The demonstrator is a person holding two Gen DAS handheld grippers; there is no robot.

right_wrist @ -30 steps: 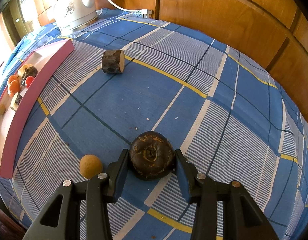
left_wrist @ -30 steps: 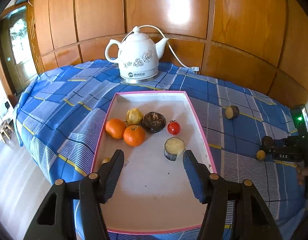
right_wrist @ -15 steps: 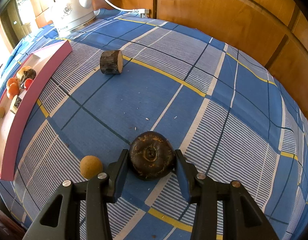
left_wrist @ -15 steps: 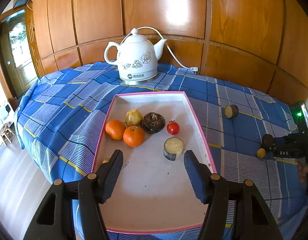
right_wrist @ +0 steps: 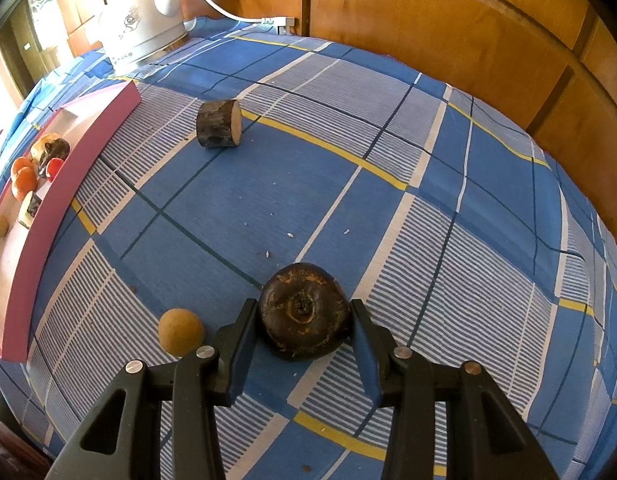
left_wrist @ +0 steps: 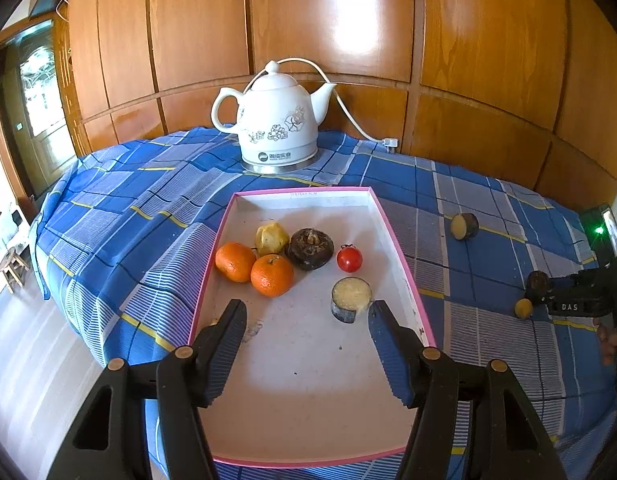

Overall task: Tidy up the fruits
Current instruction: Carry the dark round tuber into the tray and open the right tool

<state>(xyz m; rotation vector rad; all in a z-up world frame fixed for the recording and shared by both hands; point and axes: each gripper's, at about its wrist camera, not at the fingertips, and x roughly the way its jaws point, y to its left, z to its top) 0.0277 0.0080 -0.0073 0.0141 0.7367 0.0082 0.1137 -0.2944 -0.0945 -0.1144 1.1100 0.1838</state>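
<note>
My right gripper (right_wrist: 302, 309) is shut on a dark brown round fruit (right_wrist: 304, 316) that rests on the blue checked cloth. A small tan ball fruit (right_wrist: 180, 332) lies just left of it. A dark cut piece (right_wrist: 219, 123) lies farther off. My left gripper (left_wrist: 306, 312) hangs open over the pink-rimmed white tray (left_wrist: 400, 256), with nothing between its fingers. The tray holds two oranges (left_wrist: 235, 261) (left_wrist: 272, 275), a yellow fruit (left_wrist: 271, 238), a dark brown fruit (left_wrist: 309, 249), a small red tomato (left_wrist: 349, 259) and a cut piece (left_wrist: 351, 298).
A white kettle (left_wrist: 274, 128) with a cord stands behind the tray, against the wooden wall panels. The cloth (left_wrist: 108, 248) drops off at the table's left edge, with floor below. The near half of the tray holds no fruit.
</note>
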